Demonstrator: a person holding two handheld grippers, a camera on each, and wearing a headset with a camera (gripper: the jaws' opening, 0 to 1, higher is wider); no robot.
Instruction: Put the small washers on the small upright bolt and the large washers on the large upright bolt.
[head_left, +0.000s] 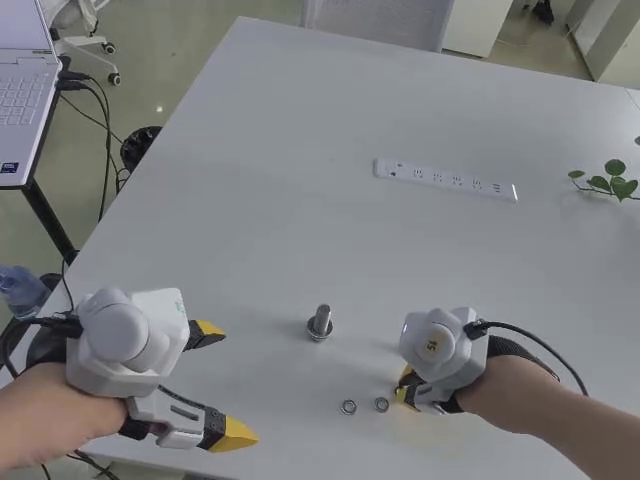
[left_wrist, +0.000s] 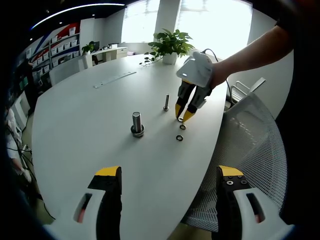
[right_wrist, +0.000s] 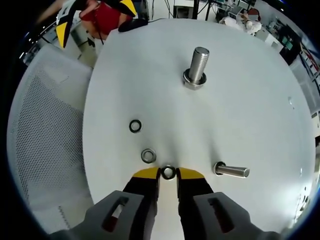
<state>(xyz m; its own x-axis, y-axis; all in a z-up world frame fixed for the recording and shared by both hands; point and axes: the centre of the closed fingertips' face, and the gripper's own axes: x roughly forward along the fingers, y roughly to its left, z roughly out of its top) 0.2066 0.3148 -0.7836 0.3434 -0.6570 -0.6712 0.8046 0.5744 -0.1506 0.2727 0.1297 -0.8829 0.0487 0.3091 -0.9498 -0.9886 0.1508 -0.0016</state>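
Right tool (right_wrist: 168, 175): tips pinched in on a washer (right_wrist: 168, 172) that lies flat on the tabletop (right_wrist: 240, 115), one yellow tip on each side of its rim. It looks seated between the tips and not yet lifted.

Size call: it reads as a small one to me, so the target is the small bolt (right_wrist: 231, 170). That stands just beside the tool, on the right in the right gripper view.

How I'd run the step:
- Clamp firm. The grip is on a thin edge only, so the washer can flip or squirt out.
- Lift straight up until clear of the bolt's top, then shift across.
- Level the washer with its hole facing down and centre the hole over the bolt tip.
- Lower until the thread is through, then let go.
- Don't nudge the bolt. It's slim and upright, and I judge it would topple easily.

The nearer loose washer (right_wrist: 148, 155) and the farther loose washer (right_wrist: 135, 125) lie near the tool on its other side, so I'd stay off them on the lift.

The large bolt (right_wrist: 196, 67) stands upright well beyond. There's a ring at its base, and I cannot tell if it's a washer or a flange.

Left tool (left_wrist: 169, 170): jaws wide apart, holding nothing, over the near edge of the tabletop and well apart from the work. No job for it in this step.
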